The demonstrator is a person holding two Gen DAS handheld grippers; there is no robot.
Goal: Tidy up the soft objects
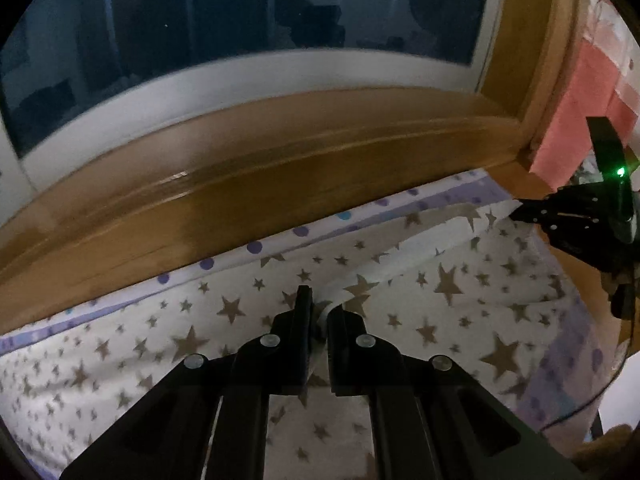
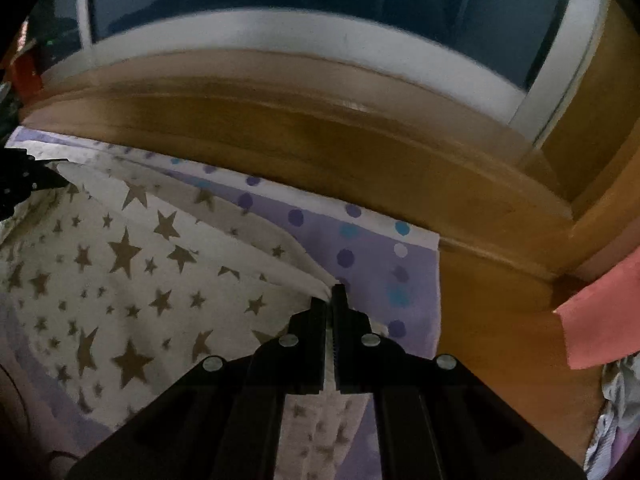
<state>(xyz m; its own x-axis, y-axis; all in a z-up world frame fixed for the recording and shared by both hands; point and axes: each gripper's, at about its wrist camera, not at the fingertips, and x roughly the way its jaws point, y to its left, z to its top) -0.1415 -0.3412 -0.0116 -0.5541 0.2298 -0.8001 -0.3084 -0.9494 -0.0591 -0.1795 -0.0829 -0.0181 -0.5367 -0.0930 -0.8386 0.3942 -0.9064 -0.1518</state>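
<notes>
White star-print cloth (image 1: 400,300) is spread over a purple dotted sheet (image 2: 360,248), right below a wooden ledge (image 1: 280,184) under a dark window (image 1: 240,12).

Left gripper (image 1: 318,312): jaws nearly closed, a ridge of the star cloth's edge pinched between the fingers (image 1: 303,320). A fold runs from that pinch diagonally up toward the other gripper.

Right gripper (image 2: 330,304): jaws clamped fully on the cloth's corner; white fabric shows in the narrow slit between the fingers (image 2: 319,332). In the left wrist view the right gripper sits at the far right edge (image 1: 520,212), its tip on the cloth's far corner, green LED lit on its body.

Cloth edge is taut between the two grips, near the ledge. The rest of the cloth lies flat with light wrinkles.

Pink fabric (image 2: 600,320) hangs at the right, beside the wooden frame. Both views are motion-blurred and dim, so fine detail is soft.
</notes>
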